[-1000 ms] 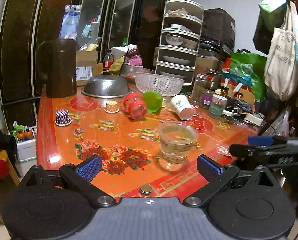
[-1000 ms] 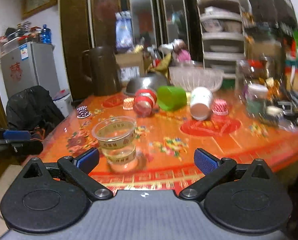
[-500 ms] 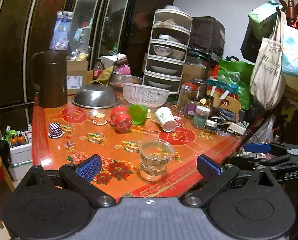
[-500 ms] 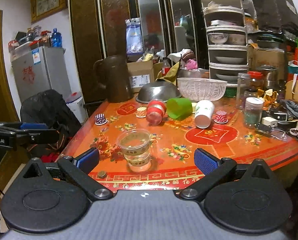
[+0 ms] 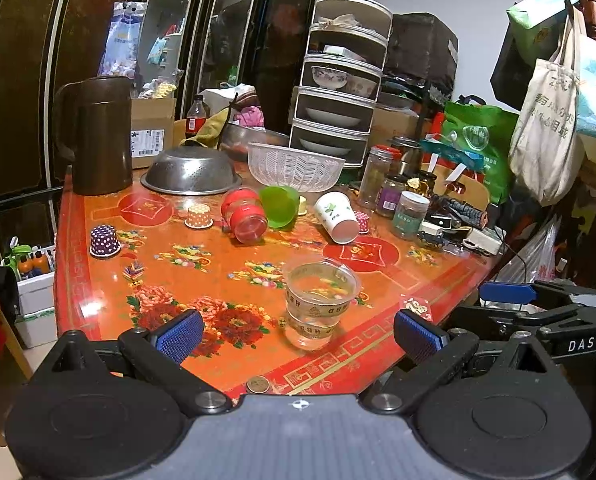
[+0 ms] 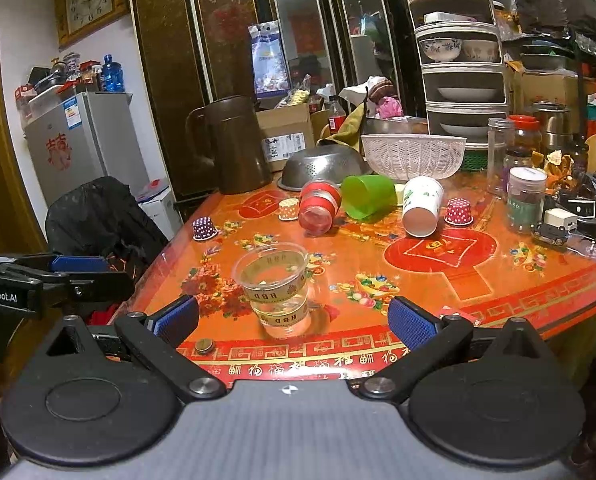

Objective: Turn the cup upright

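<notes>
A clear plastic cup (image 5: 318, 304) stands upright near the front edge of the red floral table (image 5: 201, 264); it also shows in the right wrist view (image 6: 275, 290). Behind it a red cup (image 5: 246, 216), a green cup (image 5: 279, 206) and a white paper cup (image 5: 336, 218) lie on their sides. My left gripper (image 5: 298, 332) is open and empty, just short of the clear cup. My right gripper (image 6: 293, 320) is open and empty, at the table's front edge. The right gripper shows at the right of the left wrist view (image 5: 538, 312).
A brown jug (image 5: 97, 136), an upturned steel colander (image 5: 191, 172) and a white basket (image 5: 295, 166) stand at the back. Small patterned cupcake cups (image 5: 105, 240) sit upside down on the left. Jars (image 5: 408, 216) and clutter crowd the right. A coin (image 5: 257, 384) lies at the front edge.
Both grippers have drawn back from the clear cup toward the table's front edge; the cup looks smaller and farther. The cups have not moved.
</notes>
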### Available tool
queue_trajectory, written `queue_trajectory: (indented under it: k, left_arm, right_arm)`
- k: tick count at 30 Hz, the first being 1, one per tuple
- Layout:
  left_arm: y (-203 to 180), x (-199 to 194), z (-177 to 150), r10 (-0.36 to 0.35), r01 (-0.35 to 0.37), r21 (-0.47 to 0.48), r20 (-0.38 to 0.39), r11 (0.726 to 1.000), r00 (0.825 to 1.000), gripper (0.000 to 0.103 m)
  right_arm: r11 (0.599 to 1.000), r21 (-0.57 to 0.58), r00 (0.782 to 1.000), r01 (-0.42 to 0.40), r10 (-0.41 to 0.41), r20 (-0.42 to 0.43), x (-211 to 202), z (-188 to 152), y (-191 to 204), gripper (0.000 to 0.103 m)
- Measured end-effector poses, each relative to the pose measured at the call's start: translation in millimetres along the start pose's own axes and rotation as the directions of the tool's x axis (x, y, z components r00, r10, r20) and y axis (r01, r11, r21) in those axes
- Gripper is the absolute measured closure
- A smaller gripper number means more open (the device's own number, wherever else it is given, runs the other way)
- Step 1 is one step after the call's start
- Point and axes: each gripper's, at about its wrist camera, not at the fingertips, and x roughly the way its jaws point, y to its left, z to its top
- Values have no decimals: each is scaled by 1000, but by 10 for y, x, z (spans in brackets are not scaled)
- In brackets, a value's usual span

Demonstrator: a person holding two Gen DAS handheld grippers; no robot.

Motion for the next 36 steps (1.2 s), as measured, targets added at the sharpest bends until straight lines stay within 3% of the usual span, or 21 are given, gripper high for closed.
queue_trajectory:
  k: [36]
  left_arm:
    - [15, 46, -14, 24, -24, -28, -7, 999, 1000, 1]
  right_arm:
    - [999, -2, 999, -35, 35, 25, -3, 4, -29, 1]
